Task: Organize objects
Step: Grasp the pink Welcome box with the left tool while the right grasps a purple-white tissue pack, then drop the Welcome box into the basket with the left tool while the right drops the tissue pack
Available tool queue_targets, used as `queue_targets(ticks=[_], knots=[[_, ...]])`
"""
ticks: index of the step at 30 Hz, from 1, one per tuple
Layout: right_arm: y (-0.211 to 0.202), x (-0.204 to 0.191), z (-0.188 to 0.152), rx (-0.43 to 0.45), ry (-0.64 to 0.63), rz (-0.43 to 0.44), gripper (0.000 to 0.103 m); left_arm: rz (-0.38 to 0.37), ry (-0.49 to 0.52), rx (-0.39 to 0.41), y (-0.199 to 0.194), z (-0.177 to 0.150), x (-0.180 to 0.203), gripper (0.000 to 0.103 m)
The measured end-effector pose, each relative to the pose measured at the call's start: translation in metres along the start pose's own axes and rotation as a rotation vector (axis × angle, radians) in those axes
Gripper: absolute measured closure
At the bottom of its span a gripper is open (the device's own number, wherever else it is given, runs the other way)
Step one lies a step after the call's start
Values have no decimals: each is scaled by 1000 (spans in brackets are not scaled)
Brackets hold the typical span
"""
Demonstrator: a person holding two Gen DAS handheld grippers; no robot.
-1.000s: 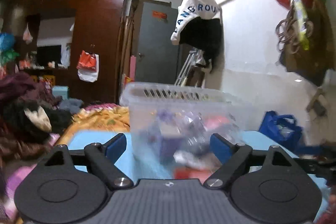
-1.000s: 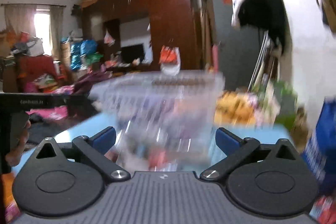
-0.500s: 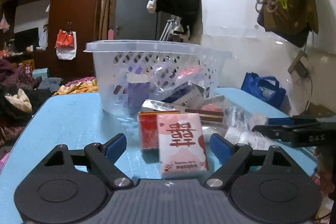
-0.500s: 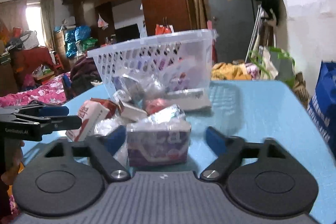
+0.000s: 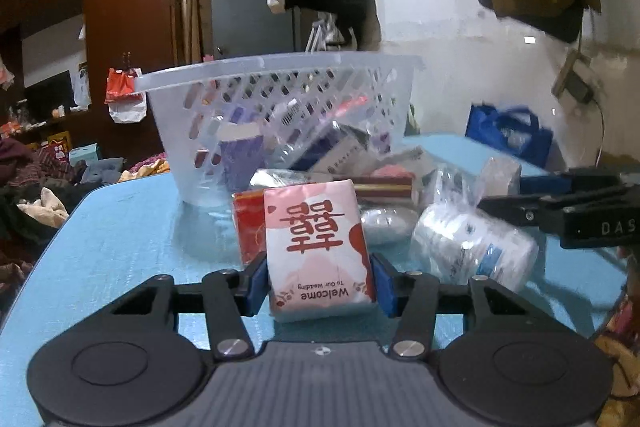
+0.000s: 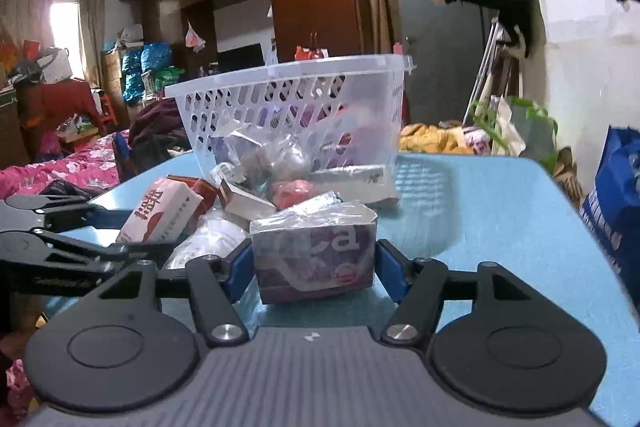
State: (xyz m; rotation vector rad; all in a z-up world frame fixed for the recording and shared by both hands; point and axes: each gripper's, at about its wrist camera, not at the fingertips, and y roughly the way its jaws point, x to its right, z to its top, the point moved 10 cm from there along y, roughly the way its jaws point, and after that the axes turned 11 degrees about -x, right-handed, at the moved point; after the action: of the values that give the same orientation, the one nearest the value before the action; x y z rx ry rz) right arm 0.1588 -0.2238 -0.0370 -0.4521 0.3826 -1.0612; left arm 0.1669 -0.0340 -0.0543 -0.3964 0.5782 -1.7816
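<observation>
Pink tissue pack point(image 5: 318, 247) lying low centre of left view, at front of pile on blue table point(image 5: 120, 239); left gripper point(image 5: 318, 285) jaws, just closing, pressing on its sides.

Purple wrapped pack point(image 6: 316, 253) sitting low centre of right view; right gripper point(image 6: 314, 269) jaws, just closing, clamping it both sides.

White basket point(image 6: 296, 107) standing behind pile, mid frame, already partly filled.

Judging: grasp step finishing on both packs. Next move calling for lift clear of pile, carry over rim, release inside.
</observation>
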Motion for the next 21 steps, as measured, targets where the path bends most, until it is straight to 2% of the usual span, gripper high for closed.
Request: queue_targets(ticks=[4, 6, 13, 21], knots=[[-8, -2, 10, 38, -21, -21, 37, -1, -29, 103, -19, 9, -6, 47], [-10, -2, 18, 57, -24, -19, 37, -8, -39, 129, -26, 13, -11, 47], [1, -1, 36, 87, 0, 0, 37, -21, -72, 147, -27, 17, -33, 47], [-4, 4, 35, 121, 27, 14, 37, -18, -67, 152, -24, 16, -35, 47]])
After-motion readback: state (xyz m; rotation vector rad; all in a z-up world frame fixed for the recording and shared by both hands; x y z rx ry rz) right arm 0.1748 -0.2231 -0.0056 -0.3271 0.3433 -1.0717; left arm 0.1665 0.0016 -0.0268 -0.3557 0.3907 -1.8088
